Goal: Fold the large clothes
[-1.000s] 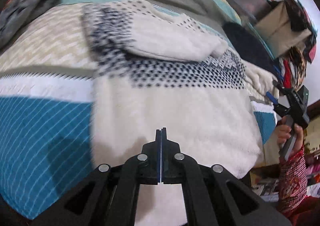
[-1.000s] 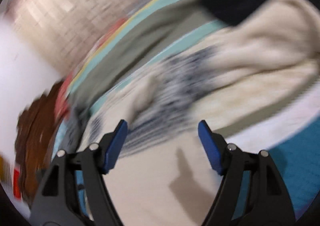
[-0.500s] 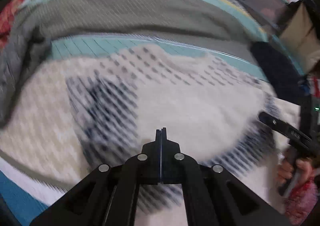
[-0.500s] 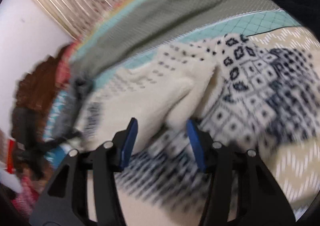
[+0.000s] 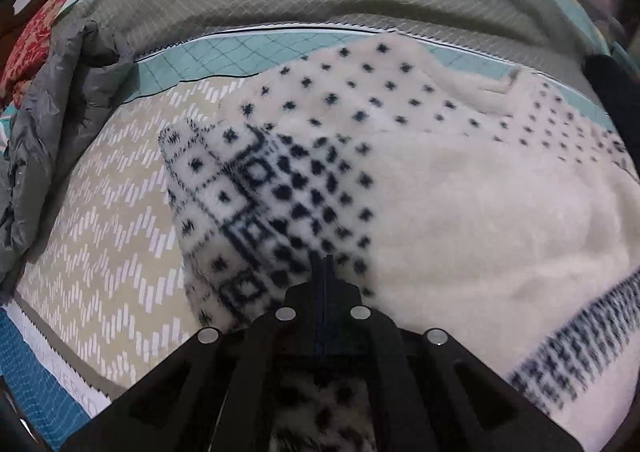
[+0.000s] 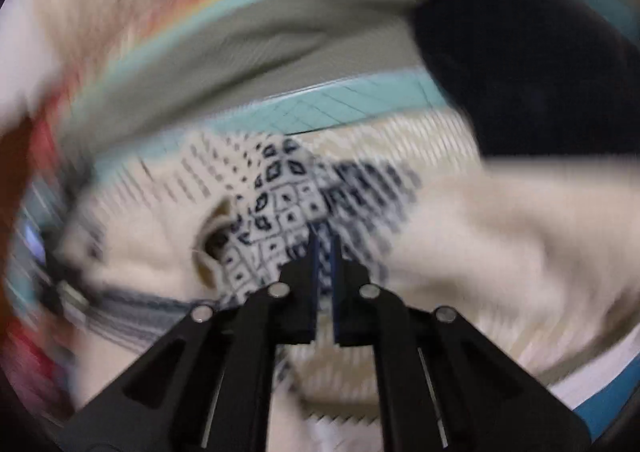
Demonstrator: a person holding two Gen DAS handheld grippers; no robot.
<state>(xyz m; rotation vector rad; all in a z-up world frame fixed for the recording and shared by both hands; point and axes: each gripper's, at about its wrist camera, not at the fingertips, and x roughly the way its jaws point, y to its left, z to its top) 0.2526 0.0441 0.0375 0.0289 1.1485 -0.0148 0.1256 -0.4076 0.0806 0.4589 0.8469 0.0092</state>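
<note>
A cream fleece sweater point(image 5: 460, 220) with a navy dotted and diamond yoke lies spread on the bed. One sleeve is folded across its chest. My left gripper point(image 5: 328, 260) is shut, its tips resting over the patterned shoulder, and no cloth shows between them. In the blurred right wrist view the sweater point(image 6: 280, 208) shows its patterned shoulder. My right gripper point(image 6: 325, 240) has closed its blue pads on that patterned cloth.
The bed carries a quilt with beige zigzag point(image 5: 108, 220), teal point(image 5: 224, 56) and olive bands. A grey puffy jacket point(image 5: 44, 124) lies at the left edge. A dark navy garment point(image 6: 532, 64) lies at the right, behind the sweater.
Both grippers moved in over the sweater's shoulders. The right gripper, open a second ago, narrowed and has closed on the patterned cloth. The left stayed shut.
</note>
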